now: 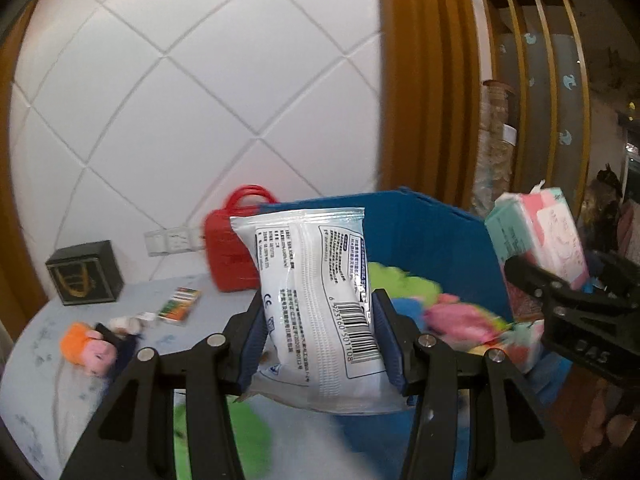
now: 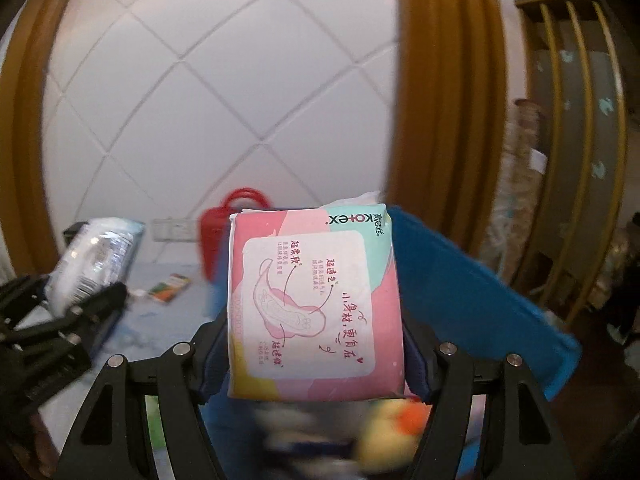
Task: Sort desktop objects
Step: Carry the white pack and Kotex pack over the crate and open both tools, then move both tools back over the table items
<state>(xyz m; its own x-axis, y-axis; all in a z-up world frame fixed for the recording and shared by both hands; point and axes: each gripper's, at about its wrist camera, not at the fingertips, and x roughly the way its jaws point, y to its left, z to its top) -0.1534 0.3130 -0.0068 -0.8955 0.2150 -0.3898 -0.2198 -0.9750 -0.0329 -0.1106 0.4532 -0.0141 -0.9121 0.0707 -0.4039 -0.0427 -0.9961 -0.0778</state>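
My left gripper [image 1: 320, 344] is shut on a white plastic packet [image 1: 316, 300] with a barcode, held upright above the near edge of a blue bin [image 1: 432, 236]. My right gripper [image 2: 316, 344] is shut on a pink and mint pad package [image 2: 314, 300], also upright over the blue bin [image 2: 460, 280]. In the left wrist view the right gripper [image 1: 576, 292] shows at the right edge with the pad package [image 1: 540, 236]. In the right wrist view the left gripper [image 2: 76, 300] stands at the left with the white packet [image 2: 96, 256].
The blue bin holds green, pink and blue soft items [image 1: 440, 308]. On the pale table [image 1: 48, 380] lie a red handbag [image 1: 230, 252], a black box [image 1: 86, 272], a crayon pack [image 1: 179, 306] and an orange-haired doll [image 1: 96, 346]. A quilted white wall and a wooden frame stand behind.
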